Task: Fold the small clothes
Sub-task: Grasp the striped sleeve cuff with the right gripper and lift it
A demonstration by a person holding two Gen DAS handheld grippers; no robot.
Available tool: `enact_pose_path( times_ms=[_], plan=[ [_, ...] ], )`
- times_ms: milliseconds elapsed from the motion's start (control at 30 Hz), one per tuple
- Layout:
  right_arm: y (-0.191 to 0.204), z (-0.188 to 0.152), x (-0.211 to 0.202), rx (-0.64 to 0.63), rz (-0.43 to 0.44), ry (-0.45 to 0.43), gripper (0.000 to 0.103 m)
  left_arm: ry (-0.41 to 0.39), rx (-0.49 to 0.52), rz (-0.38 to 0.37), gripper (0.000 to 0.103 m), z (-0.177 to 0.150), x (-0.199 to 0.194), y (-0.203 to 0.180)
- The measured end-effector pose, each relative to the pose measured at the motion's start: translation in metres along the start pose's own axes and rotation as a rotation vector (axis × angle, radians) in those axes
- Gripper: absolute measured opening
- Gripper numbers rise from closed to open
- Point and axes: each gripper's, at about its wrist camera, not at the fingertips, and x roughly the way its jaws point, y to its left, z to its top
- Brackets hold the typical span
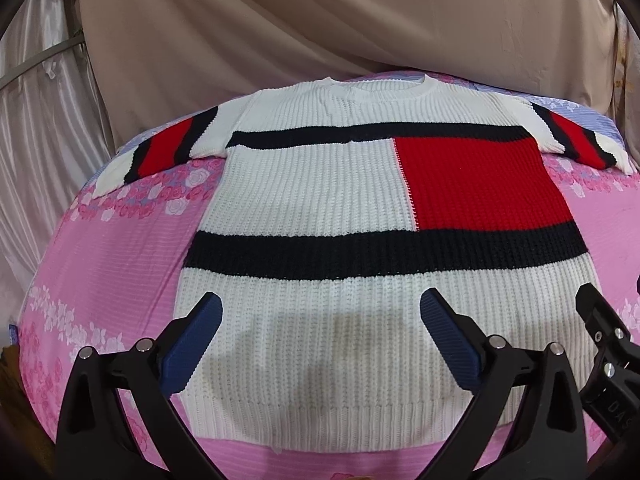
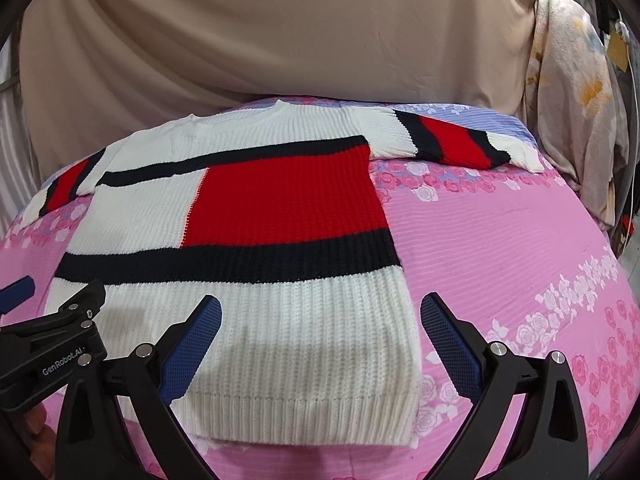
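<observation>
A home bedroom — the pink rose-printed bedsheet (image 2: pixel 500 240) covers a bed, with a beige cloth backdrop (image 2: pixel 280 32) hung just behind its far edge, a floral quilt (image 2: pixel 576 120) draped beside its right end, and shiny curtains (image 1: pixel 44 140) left of it.

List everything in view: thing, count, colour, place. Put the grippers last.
sweater: 1, white knit with black bands and a red block, spread flat on the bedsheet, sleeves out to both sides, neck at the far end.
bedsheet: 1, pink with rose print, lilac strip at the far edge, under the sweater.
backdrop cloth: 1, beige, hanging behind the bed.
floral fabric: 1, cream, hanging far right.
left gripper: 1, black with blue pads, open over the hem.
right gripper: 1, same colours, open over the hem's right corner.
</observation>
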Motion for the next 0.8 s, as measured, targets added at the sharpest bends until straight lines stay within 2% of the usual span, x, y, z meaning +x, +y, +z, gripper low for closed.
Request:
enact_pose_path(
  times_ms=[300,533,700,800],
  plan=[
    [0.011,-0.002,0.006,-0.027,0.011,0.015,0.098,0.000,-0.021,-0.008,0.097,0.003,0.006,0.004],
    [0.003,0.001,0.016,-0.003,0.019,0.038,0.098,-0.020,-0.023,-0.037,0.097,0.004,0.007,0.005],
    [-0.021,0.010,0.033,0.048,-0.007,0.059,0.098,-0.016,-0.044,-0.088,0.097,0.006,0.016,0.007],
    [-0.032,0.014,0.042,0.070,-0.035,0.080,0.098,-0.004,-0.062,-0.088,0.097,0.009,0.019,0.010]
  ],
)
